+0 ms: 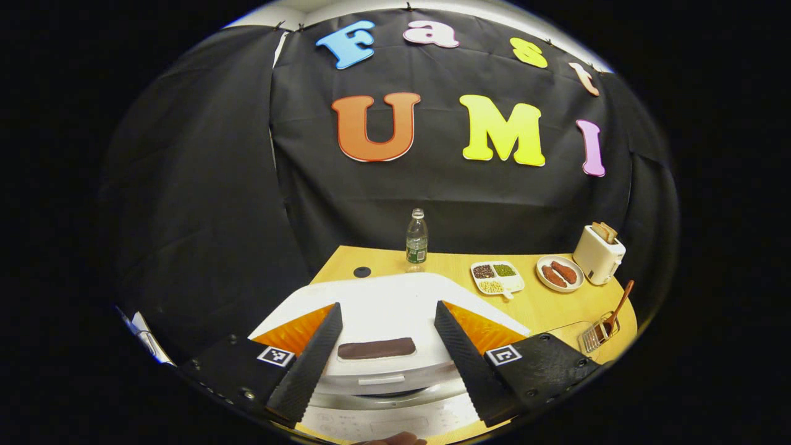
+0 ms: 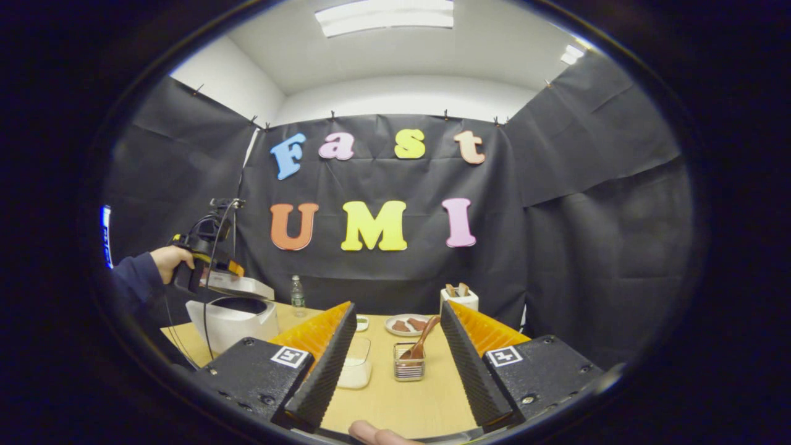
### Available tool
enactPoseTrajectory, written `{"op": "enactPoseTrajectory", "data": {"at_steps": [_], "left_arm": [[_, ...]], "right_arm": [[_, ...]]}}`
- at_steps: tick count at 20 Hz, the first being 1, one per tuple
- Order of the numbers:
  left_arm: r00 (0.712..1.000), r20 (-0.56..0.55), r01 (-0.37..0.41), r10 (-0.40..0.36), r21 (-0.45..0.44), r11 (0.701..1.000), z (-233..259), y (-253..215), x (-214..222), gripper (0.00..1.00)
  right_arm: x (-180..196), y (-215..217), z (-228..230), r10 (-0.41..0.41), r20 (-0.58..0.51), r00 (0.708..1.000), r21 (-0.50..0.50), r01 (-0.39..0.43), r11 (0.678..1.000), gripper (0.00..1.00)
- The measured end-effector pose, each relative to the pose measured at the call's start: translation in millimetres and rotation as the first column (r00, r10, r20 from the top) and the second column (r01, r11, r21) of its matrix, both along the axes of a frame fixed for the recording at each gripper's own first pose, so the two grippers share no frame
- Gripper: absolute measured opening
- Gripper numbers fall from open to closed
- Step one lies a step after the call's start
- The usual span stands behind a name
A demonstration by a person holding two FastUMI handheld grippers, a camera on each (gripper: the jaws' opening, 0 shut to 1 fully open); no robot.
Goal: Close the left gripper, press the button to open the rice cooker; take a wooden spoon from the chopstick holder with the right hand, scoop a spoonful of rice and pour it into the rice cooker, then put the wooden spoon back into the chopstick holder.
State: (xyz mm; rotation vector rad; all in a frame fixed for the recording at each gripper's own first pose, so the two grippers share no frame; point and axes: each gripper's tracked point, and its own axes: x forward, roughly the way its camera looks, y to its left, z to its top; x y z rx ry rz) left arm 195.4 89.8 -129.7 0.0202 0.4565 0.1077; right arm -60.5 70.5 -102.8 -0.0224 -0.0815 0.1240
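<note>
Through the left gripper view, my left gripper (image 1: 386, 346) stands wide open with nothing between its fingers, hovering over the white rice cooker (image 1: 395, 309) at the desk's (image 1: 556, 303) near left side. The lid lies under the fingers, a dark oblong panel (image 1: 377, 348) on its front part. Toward the right edge of the desk stands the wire chopstick holder (image 1: 598, 334) with the wooden spoon (image 1: 620, 306) leaning out of it, handle up. At the far edge are a water bottle (image 1: 417, 240), a divided dish (image 1: 497, 277) with three sorts of grain or beans, a plate (image 1: 560, 273) with two brown pieces, and a white toaster (image 1: 598, 252) with bread in its slots.

In the right gripper view, my right gripper (image 2: 392, 358) is also spread wide and empty, held above the desk's near edge. Straight ahead between its fingers stands the chopstick holder (image 2: 408, 361), the spoon (image 2: 421, 340) tilted inside. Just left of it sits a clear box (image 2: 356, 364) with white rice. Near the left edge the cooker (image 2: 232, 318) stands with its lid looking partly raised, my other hand (image 2: 170, 259) holding its gripper over it.
</note>
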Motion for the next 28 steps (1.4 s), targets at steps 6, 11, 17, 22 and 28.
{"op": "enactPoseTrajectory", "data": {"at_steps": [6,11,17,22,28], "left_arm": [[0.998,-0.060,0.014,-0.015,-0.007,1.000,-22.8,-3.8,-17.9,0.96],[0.985,-0.171,-0.004,0.000,-0.020,1.000,-55.1,-5.4,-33.0,0.97],[0.978,-0.210,-0.009,0.001,-0.039,0.999,-62.0,-4.3,-39.5,0.99],[0.979,-0.203,-0.011,0.003,-0.038,0.999,-69.7,-2.9,-44.8,0.99],[0.985,-0.170,-0.012,0.007,-0.030,0.999,-69.0,-0.9,-50.9,1.00]], "right_arm": [[-1.9,13.4,1.0,0.017,-0.010,1.000,-0.004,-0.017,1.000,0.89],[-2.7,11.9,-0.5,0.014,-0.014,1.000,-0.005,-0.014,1.000,0.89],[-2.0,11.3,-1.8,0.017,-0.021,1.000,-0.003,-0.017,1.000,0.89],[1.2,11.2,-6.2,0.009,-0.032,0.999,-0.004,-0.009,1.000,0.89],[0.6,20.8,-9.3,0.020,-0.038,0.999,-0.021,-0.021,1.000,0.89]]}}
